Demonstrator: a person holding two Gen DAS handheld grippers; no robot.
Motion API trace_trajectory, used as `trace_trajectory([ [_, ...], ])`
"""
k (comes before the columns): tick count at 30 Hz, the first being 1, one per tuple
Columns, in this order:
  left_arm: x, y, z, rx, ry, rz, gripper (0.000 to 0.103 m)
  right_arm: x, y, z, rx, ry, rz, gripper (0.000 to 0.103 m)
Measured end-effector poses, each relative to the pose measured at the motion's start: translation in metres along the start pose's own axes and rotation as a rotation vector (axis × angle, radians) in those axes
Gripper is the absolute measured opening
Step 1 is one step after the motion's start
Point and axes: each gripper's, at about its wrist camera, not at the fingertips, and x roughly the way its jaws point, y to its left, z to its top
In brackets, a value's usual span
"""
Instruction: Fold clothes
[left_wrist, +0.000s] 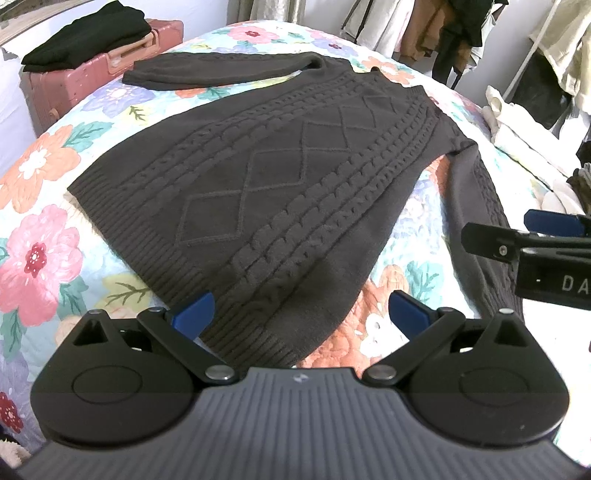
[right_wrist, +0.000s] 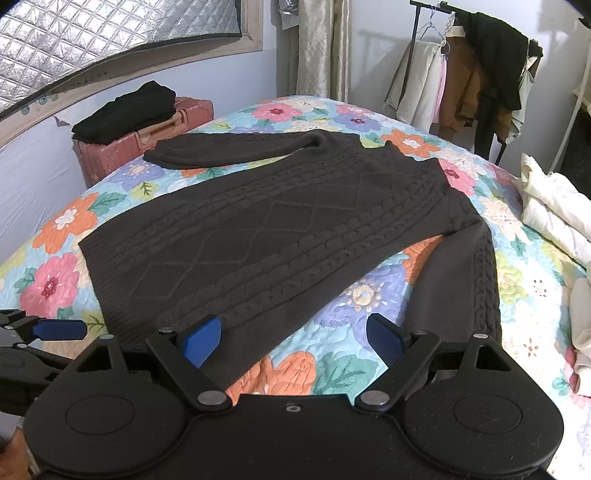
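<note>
A dark brown cable-knit sweater (left_wrist: 280, 192) lies flat on the floral bedspread (left_wrist: 40, 236), hem nearest me, one sleeve stretched out at the far left and the other running down the right side. My left gripper (left_wrist: 301, 314) hovers open over the hem, nothing between its blue pads. In the right wrist view the same sweater (right_wrist: 280, 236) spreads ahead, and my right gripper (right_wrist: 293, 338) is open above the hem's right corner and the quilt (right_wrist: 288, 369). The right gripper's fingers (left_wrist: 546, 229) show at the left view's right edge, over the right sleeve (left_wrist: 476, 236).
A pink suitcase (right_wrist: 147, 144) with folded black clothes (right_wrist: 125, 110) on top stands beside the bed at the far left. Cream garments (right_wrist: 554, 214) are piled on the bed's right edge. A clothes rack (right_wrist: 476, 74) with hanging garments stands behind.
</note>
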Motion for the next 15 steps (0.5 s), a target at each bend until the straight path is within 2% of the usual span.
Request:
trace_trajectory([
  [15, 0.0033, 0.0018, -0.0015, -0.015, 0.015, 0.003, 0.102, 0.0062, 0.0001, -0.0008, 0.001, 0.010, 0.001, 0.089],
])
